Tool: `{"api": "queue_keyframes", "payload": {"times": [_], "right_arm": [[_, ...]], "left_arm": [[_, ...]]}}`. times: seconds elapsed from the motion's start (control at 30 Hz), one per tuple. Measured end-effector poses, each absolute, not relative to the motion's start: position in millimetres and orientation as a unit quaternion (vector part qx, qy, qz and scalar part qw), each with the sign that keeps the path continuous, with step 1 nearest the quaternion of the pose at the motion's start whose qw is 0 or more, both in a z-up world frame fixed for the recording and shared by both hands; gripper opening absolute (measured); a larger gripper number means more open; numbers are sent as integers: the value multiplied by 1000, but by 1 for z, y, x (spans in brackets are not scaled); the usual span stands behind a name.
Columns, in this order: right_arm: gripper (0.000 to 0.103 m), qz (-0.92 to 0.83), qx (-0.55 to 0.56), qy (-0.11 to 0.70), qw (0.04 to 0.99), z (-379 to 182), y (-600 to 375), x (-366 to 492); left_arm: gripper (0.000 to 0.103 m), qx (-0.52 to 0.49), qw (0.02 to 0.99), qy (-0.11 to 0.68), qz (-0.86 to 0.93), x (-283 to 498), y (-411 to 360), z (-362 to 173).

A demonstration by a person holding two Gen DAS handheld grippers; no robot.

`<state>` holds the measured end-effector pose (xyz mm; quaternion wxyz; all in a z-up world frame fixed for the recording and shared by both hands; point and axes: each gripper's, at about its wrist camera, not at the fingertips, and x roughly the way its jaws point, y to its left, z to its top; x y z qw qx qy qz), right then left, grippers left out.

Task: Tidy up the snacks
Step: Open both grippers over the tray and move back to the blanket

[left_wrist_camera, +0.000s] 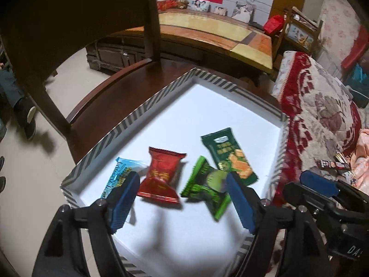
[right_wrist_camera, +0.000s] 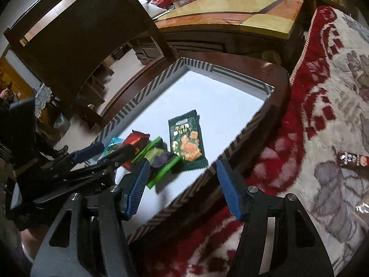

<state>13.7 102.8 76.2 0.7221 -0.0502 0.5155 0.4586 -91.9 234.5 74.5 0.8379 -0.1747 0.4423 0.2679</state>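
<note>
Left wrist view: the left claw is spread wide and empty over the striped tray, with the red snack and green snack seen lying between its fingers. Right wrist view: the right claw is held half open, nothing gripped, straddling the tray's near edge, with the dark green packet lying just beyond.

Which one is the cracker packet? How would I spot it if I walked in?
Look in the white tray with the striped rim, on the dark wooden chair. Four packets lie in it; the cracker packet is farthest right. It is the long dark green one picturing orange crackers, unlike the bright green packet beside it.
</note>
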Motion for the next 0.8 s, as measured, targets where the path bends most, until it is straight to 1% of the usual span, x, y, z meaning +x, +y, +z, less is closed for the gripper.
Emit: {"api": "queue_keyframes", "payload": {"times": [0.33,0.8], "right_arm": [[61,427,-41,512,745,79,58,11],[61,367,-13,523,769,71,-26,24]], "left_arm": [[81,-157,852,443,232,-84,194,83],[81,-125,867,460,144,-54,120,77]]}}
